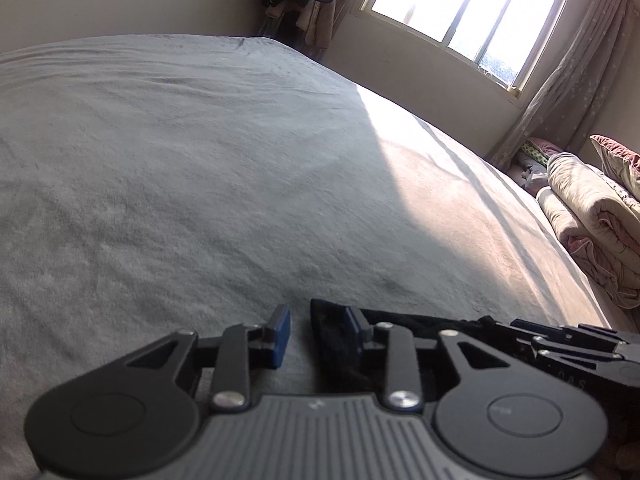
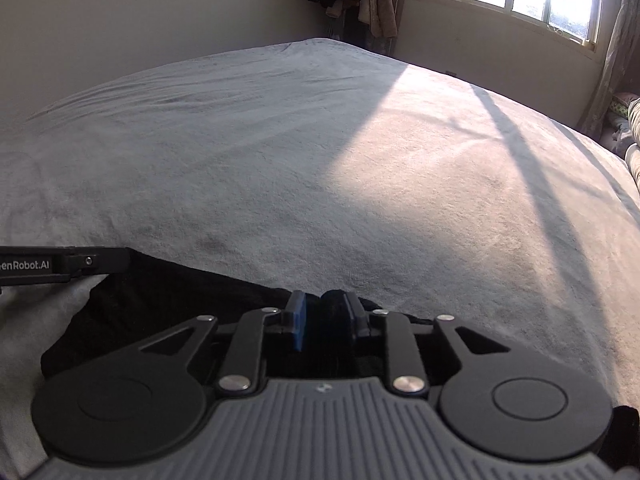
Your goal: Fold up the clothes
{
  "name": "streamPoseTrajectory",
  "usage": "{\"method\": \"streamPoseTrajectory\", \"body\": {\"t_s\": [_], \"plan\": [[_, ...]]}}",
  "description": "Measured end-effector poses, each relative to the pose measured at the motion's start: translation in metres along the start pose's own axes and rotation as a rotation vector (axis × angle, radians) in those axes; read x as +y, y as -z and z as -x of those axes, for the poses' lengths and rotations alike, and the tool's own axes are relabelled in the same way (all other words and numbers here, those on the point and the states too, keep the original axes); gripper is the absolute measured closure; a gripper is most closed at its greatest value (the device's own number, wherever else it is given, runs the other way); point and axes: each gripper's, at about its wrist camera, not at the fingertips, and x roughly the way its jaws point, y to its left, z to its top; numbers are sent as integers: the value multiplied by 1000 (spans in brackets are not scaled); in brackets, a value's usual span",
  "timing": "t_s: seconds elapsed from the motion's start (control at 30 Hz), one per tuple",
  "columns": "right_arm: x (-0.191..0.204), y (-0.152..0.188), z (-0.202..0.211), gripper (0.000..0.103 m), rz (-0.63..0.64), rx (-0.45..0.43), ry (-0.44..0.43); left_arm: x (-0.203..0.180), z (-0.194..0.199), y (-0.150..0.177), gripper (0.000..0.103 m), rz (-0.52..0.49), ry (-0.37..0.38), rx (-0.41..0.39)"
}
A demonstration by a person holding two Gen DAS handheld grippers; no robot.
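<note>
Left wrist view showed our left gripper (image 1: pixel 316 330) low over the grey bed cover (image 1: pixel 200 168), its blue pads a narrow gap apart; bare cover showed in that gap, and the corner of a black garment (image 1: pixel 332 344) lay against the right pad, not between the two. To its right our right gripper (image 1: pixel 560 340) reached in along the same dark edge. At the far right, folded quilts (image 1: pixel 592 216) sat beyond the bed's edge, under the window (image 1: pixel 464 8).

Right wrist view placed the left gripper (image 2: pixel 60 266) at the garment's (image 2: pixel 160 304) far left corner. The cloth lay flat along the near edge of the bed. Our right gripper (image 2: pixel 325 326) had dark cloth bunched between its pads, and we judged it pinched, though black on black made that unsure.

We judged the step to be taking hold of two points along one edge. Next, the left pads needed cloth between them before any lift; which fold came after, the scene did not settle.
</note>
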Motion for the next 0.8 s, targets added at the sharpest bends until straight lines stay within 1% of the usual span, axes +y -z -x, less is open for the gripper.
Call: {"method": "streamPoseTrajectory", "body": {"t_s": [0.03,0.13,0.17,0.23,0.3,0.37,0.4,0.43,0.47,0.5,0.53,0.63,0.77,0.8], "plan": [[0,4,11,54,0,-6,-6,-2,4,1,67,-10,-18,6],[-6,21,46,54,-7,7,4,-8,17,5,67,-45,-75,19],[-13,27,58,54,-22,14,12,-9,21,7,66,-55,-78,32],[-27,42,83,54,-54,28,34,-11,28,14,65,-69,-66,62],[-44,62,110,54,-91,47,73,-14,35,25,65,-81,-47,90],[-61,82,136,54,-127,66,112,-19,39,35,65,-87,-30,94],[-70,91,150,54,-146,76,131,-21,39,38,66,-92,-41,91],[-78,101,163,54,-164,85,151,-23,38,40,68,-100,-58,84],[-87,111,176,54,-182,94,171,-25,38,43,72,-107,-76,77],[-96,121,189,54,-200,104,190,-29,37,46,91,-135,-99,69],[-104,130,201,54,-226,108,206,-33,37,49,101,-175,-118,56],[-126,149,225,54,-318,109,236,-38,38,53,103,-265,-208,20],[-142,168,238,54,-365,124,272,-35,39,50,103,-327,-286,18],[-146,171,238,54,-371,127,278,-38,38,50,102,-363,-300,29]]}}
